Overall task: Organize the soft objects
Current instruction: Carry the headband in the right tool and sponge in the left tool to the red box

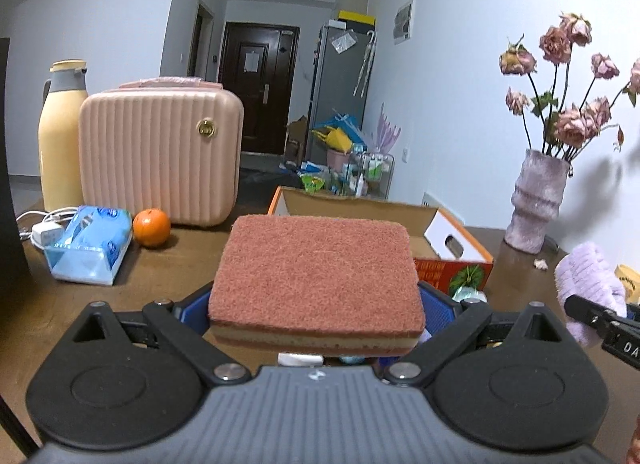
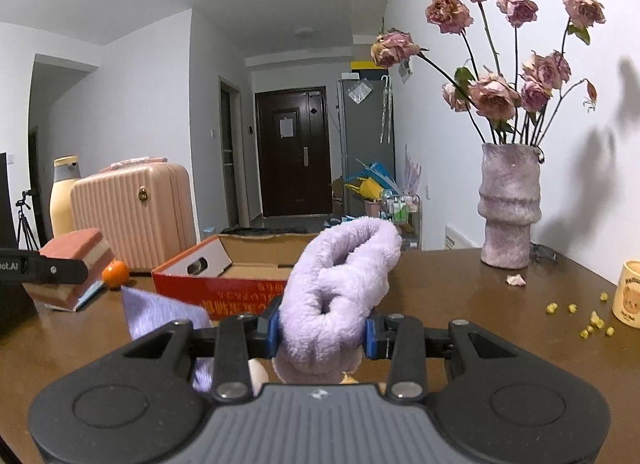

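Brown desk (image 2: 460, 288), open cardboard box (image 2: 248, 260) ahead.
Left tongs (image 1: 316, 304) clamp sponge (image 1: 316, 276), right tongs (image 2: 322, 334) clamp fleece (image 2: 340, 280); either could spring loose short of it.

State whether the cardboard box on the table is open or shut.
Open: the cardboard box has its flaps raised, and its brown inside shows from above.

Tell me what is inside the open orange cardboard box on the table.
The open orange cardboard box shows only bare brown cardboard floor and walls in the right wrist view. Its right part is covered by the fluffy lilac cloth held in the right gripper.
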The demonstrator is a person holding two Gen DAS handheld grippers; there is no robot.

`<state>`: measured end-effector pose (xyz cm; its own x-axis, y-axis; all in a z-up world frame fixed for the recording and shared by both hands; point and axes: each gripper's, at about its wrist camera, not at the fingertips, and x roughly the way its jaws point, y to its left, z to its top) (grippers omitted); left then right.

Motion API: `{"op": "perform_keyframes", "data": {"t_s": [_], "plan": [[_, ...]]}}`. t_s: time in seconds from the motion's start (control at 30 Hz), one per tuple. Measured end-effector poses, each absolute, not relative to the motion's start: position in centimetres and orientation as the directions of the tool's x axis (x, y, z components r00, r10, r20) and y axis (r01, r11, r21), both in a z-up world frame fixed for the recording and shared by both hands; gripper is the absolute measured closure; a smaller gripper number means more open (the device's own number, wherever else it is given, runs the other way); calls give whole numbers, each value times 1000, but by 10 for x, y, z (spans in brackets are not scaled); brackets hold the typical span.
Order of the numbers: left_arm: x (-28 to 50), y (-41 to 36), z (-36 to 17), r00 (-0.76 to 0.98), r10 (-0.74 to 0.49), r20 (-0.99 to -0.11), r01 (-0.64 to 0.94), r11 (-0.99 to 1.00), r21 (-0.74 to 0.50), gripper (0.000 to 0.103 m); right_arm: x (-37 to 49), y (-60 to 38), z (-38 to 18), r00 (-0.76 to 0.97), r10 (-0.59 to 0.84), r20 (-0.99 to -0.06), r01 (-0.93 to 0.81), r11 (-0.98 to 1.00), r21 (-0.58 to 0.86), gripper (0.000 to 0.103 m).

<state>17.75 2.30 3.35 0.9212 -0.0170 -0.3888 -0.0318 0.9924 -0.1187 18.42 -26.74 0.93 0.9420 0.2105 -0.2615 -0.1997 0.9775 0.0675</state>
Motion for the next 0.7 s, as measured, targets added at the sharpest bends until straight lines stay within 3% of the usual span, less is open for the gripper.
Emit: {"op": "perform_keyframes", "data": {"t_s": [0.7], "plan": [[239, 4, 58, 951, -18, -308, -21, 992, -121, 4, 265, -244, 37, 949, 234, -210, -216, 971, 103, 66]]}}
